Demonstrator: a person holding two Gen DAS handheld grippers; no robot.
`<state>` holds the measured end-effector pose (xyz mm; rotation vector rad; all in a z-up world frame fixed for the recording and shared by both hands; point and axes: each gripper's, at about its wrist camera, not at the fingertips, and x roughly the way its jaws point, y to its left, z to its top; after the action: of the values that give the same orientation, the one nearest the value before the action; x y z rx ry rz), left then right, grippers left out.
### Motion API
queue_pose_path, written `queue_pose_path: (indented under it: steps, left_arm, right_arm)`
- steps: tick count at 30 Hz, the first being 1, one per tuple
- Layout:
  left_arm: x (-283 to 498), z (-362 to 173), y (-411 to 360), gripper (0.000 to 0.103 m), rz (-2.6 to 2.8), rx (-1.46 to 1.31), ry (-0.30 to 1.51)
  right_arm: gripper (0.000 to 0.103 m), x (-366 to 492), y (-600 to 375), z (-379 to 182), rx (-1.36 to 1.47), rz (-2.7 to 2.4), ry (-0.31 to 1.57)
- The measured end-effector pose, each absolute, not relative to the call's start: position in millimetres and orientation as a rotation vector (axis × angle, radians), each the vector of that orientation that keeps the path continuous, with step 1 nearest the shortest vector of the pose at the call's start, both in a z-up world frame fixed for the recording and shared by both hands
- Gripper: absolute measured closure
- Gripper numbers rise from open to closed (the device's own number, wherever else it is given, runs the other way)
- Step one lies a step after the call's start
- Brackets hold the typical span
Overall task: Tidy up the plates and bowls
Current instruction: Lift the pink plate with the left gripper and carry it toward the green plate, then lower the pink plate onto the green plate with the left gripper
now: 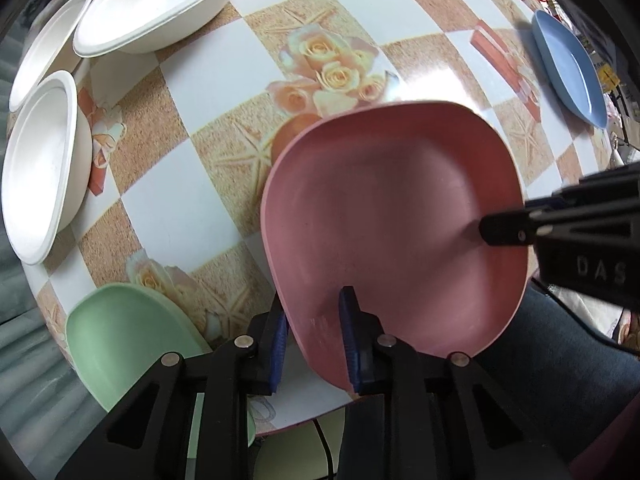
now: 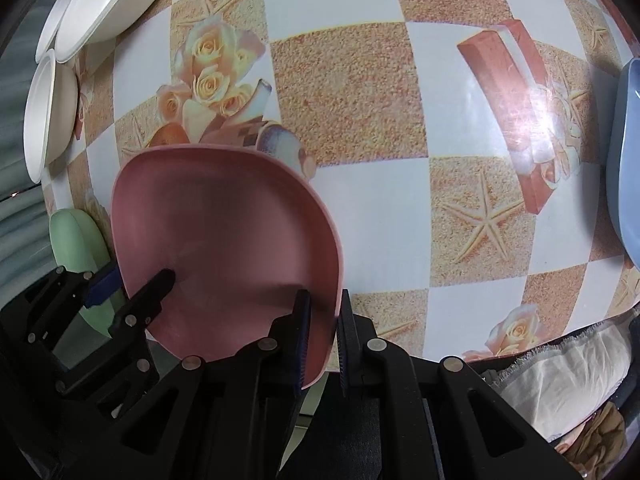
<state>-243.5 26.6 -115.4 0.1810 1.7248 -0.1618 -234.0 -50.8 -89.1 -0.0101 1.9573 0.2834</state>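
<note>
You have the pink plate [image 1: 396, 232] pinched from two sides at the near table edge: your left gripper [image 1: 314, 344] has its jaws narrowed on the plate's near-left rim, and your right gripper [image 2: 324, 340] has its jaws narrowed on the near-right rim. The green plate [image 1: 120, 328] lies just beside your left hand, nearer than the blue plate [image 1: 568, 68] far off right. Stacking onto green looks like a leftward carry.

our left gripper [image 1: 314, 342] and right gripper [image 2: 323, 344] are matte black plastic frames with triangular cutouts, round silver rivets and ribbed blue finger pads [image 1: 349, 340]; white "das" lettering marks the right one.
</note>
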Motion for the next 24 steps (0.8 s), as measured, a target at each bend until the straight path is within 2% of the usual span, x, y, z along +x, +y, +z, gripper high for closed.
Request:
queue_pose_path:
  steps: [4,24]
  left_arm:
    - [-242,-115,28,0.076,-0.159,0.174,1.712]
    - [-260,-36,62,0.076,-0.101,0.109,1.583]
  right_arm:
    - [0.089,-233,-46,-80,-0.02,0.292,1.95]
    - [0.089,-215,-8,-25,-0.117,0.363,1.854]
